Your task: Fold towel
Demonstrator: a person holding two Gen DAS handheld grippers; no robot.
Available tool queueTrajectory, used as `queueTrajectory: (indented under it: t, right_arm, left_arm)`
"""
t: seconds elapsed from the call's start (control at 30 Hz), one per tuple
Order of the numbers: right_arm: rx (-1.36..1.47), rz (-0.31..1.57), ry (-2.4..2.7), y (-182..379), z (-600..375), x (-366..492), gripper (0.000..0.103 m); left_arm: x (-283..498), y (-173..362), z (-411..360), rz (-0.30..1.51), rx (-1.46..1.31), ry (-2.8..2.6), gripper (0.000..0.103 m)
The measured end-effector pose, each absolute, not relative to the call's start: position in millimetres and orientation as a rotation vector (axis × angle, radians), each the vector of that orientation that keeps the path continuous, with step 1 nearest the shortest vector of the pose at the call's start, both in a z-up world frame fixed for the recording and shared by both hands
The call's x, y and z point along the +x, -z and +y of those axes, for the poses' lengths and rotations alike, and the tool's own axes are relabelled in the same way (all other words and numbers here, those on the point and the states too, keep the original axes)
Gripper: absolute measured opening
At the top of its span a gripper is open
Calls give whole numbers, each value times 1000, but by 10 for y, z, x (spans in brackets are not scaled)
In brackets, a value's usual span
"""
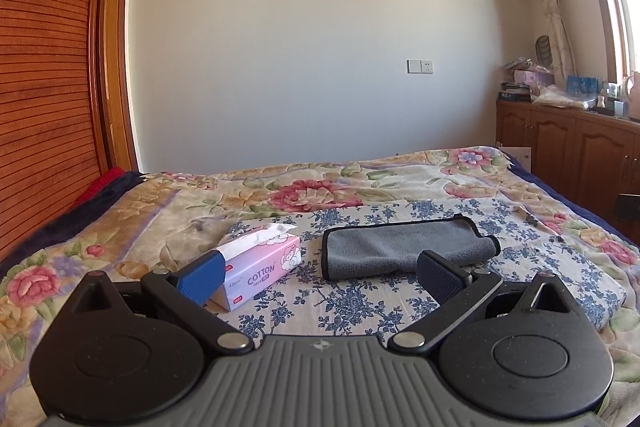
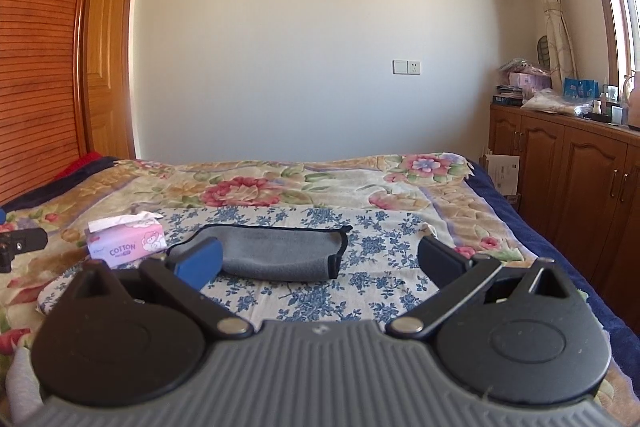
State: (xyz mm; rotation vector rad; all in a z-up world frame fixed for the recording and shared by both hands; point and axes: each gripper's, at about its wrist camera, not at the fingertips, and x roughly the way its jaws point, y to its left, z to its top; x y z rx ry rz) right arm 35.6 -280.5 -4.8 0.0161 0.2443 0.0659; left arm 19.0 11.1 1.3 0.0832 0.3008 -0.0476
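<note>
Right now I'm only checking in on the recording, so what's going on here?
A person holds two grippers above a bed. The left gripper and right gripper are both open and hold nothing. A gray towel lies on the blue-flowered cloth, apparently already folded over, beside a pink tissue box. Neither gripper touches it.

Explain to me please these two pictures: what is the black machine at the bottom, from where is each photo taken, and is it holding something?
The black parts are hand-held tongs; a person carries one pair in each hand, with a camera looking along the fingers. One picture is from the left tongs, one from the right tongs. Both are open and hold nothing. On the bed's blue-flowered white cloth lie a grey folded towel with dark edging and a pink cotton tissue pack to its left.
</note>
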Motion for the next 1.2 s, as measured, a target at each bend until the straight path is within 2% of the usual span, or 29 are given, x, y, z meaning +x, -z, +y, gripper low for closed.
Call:
queueTrajectory:
  t: [1.2]
  right_arm:
    - [15,243,-63,48,-2809,364,103]
  left_arm:
    - [198,50,112,313,81,51,103]
